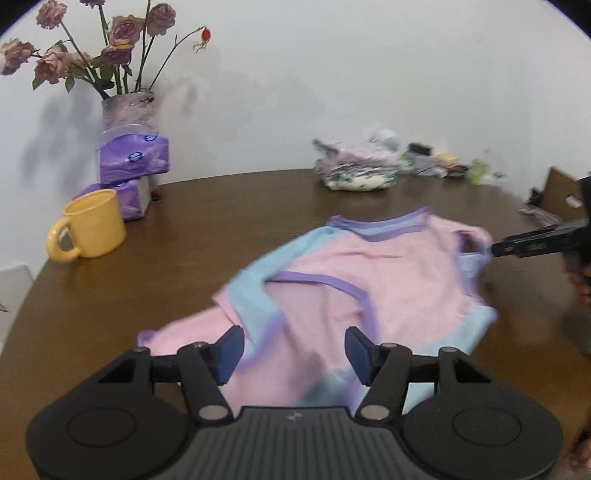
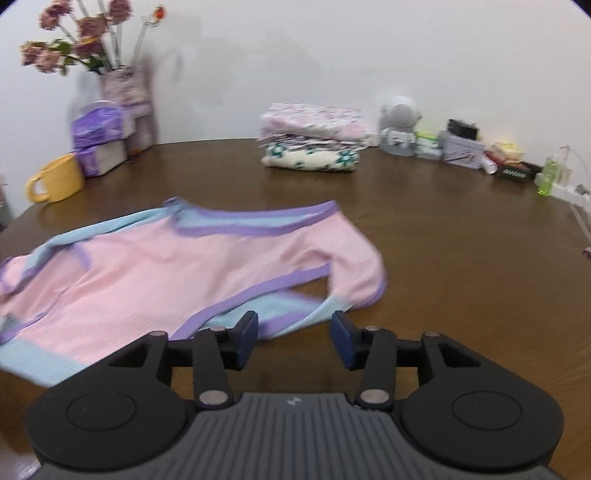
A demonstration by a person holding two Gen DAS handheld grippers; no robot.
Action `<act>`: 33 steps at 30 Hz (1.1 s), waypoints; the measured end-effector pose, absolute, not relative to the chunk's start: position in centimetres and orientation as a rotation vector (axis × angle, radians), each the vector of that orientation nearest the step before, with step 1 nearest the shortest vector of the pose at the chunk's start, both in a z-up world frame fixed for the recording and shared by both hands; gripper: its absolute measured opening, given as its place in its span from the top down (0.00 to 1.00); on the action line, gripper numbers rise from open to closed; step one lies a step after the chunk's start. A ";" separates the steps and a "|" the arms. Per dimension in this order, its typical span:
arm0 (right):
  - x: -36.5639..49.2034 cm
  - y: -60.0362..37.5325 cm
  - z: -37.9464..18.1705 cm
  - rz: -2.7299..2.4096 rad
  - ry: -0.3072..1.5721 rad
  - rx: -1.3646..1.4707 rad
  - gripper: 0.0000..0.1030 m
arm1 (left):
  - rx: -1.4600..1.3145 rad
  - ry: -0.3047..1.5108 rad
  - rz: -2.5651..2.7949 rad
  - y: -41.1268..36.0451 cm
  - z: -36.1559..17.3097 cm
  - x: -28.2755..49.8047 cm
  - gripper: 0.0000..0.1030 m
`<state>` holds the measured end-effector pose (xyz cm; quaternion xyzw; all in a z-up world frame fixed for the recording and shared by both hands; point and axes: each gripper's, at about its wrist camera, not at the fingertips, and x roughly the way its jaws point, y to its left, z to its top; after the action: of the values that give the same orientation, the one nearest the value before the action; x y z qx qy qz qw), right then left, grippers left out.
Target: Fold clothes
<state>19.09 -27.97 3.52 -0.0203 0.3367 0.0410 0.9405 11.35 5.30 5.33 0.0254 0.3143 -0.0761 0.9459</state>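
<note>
Both grippers tilt down toward the table (image 2: 461,240), jaws apart and pressing on nothing. The pink garment (image 1: 369,280) lies spread just beyond the left gripper (image 1: 293,352); its blue hem sits just ahead of the right gripper (image 2: 294,338).

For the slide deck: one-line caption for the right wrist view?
Open right tool above the near edge of a pink top on a brown table, folded stack behind.

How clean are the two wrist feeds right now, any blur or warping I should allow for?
Left wrist view: the pink garment and far folded stack smear with motion blur; the table edge bows from fisheye. Right wrist view: the stack is sharper, the flowers streak.
</note>
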 end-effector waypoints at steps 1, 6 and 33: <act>19.7 -28.0 3.5 0.066 0.687 -0.053 0.53 | 0.073 0.650 -0.134 5.2 5.1 12.3 0.42; 21.5 -27.5 2.5 0.034 0.695 -0.063 0.50 | 0.217 0.702 -0.089 4.1 3.6 15.8 0.43; 22.7 -25.9 0.5 0.007 0.708 -0.054 0.58 | 0.085 0.720 0.045 15.7 2.0 27.3 0.95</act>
<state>22.66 -25.93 0.49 -0.0266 0.3467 0.0033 0.9376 27.31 15.71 2.00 0.0415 0.3521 0.0220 0.9348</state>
